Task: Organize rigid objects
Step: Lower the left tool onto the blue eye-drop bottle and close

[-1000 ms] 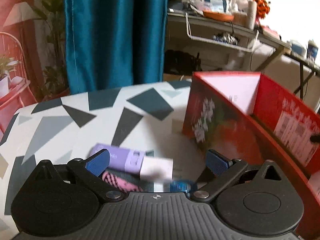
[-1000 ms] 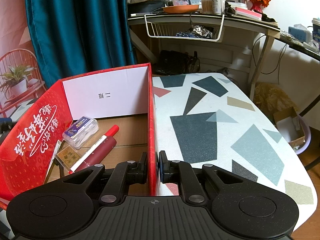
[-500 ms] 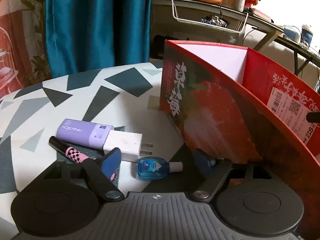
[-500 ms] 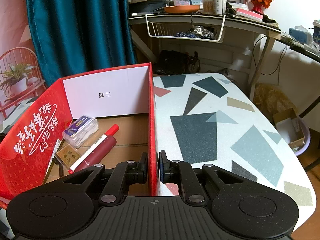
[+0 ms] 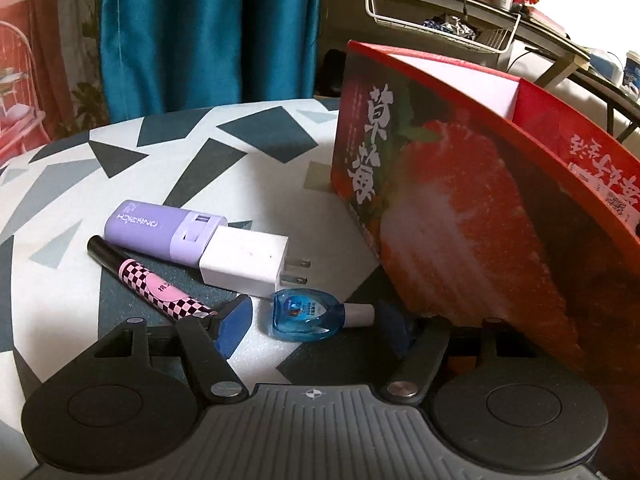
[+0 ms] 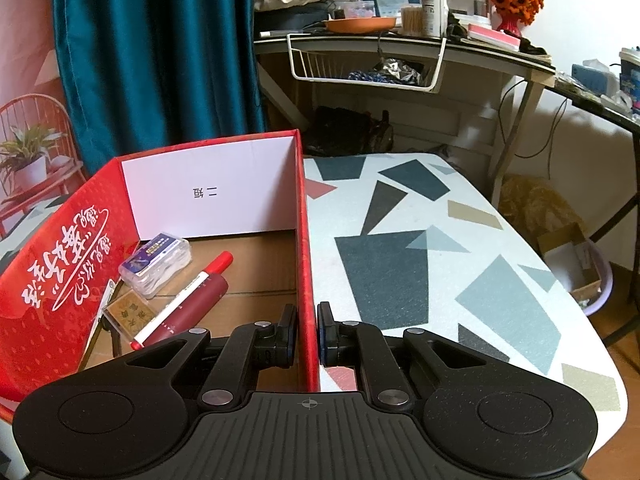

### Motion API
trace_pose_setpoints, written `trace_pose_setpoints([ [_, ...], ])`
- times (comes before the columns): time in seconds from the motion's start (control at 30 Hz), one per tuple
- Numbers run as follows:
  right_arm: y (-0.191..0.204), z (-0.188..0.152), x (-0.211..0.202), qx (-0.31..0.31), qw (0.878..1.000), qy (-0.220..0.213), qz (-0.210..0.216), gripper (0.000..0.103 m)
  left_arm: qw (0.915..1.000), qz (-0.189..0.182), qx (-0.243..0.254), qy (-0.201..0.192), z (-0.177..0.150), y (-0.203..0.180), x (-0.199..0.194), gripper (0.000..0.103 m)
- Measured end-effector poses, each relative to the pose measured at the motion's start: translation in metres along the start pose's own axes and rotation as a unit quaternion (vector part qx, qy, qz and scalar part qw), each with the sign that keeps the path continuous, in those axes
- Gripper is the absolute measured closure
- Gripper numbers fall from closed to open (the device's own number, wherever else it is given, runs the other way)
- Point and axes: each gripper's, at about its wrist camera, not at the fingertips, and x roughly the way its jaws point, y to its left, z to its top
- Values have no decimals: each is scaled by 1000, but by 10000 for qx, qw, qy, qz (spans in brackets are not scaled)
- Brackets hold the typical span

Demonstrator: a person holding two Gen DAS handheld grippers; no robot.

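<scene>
Left wrist view is showing the left tongs [image 5: 316, 322] closing around a small blue dropper bottle [image 5: 306, 317] that is lying flat on the bench [image 5: 240, 184]. The bottle is sitting right between the two blue pads, and its long axis is running from one pad to the other, with the white cap pointing to the right pad [image 5: 394, 330]. The pads are not yet pressing on it; a small gap is showing on each side, so the tongs are gripping nothing.

Just beyond the left pad, the checkered pink pen [image 5: 152, 284] is lying very near, and a white charger plug [image 5: 248, 262] with a purple power bank [image 5: 160, 228] is lying beyond the bottle.

In the right wrist view, the right tongs [image 6: 307, 334] are pinching fully on the side wall of the red strawberry box [image 6: 306, 264]. I judge the left tongs are clearly the nearer ones for the bottle.
</scene>
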Motion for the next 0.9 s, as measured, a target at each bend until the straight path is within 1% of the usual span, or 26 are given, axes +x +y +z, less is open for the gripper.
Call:
trace_pose_setpoints([
  [0.13, -1, 0, 0, -12, 10000, 3, -3, 93, 9998, 111, 164, -41, -2, -5, 2, 36],
  [0.2, -1, 0, 0, -12, 10000, 1, -7, 93, 9996, 163, 235, -79, -3, -6, 2, 44],
  [0.53, -1, 0, 0, -13, 10000, 2, -8, 93, 9995, 93, 289, -132, -10, -11, -5, 44],
  [0.73, 0, 0, 0, -10, 10000, 0, -6, 93, 9995, -33, 307, -110, -13, -10, -12, 44],
  [0.9, 0, -1, 1, 0, 10000, 6, 11, 93, 9990, -109, 416, -156, -8, -8, -21, 44],
])
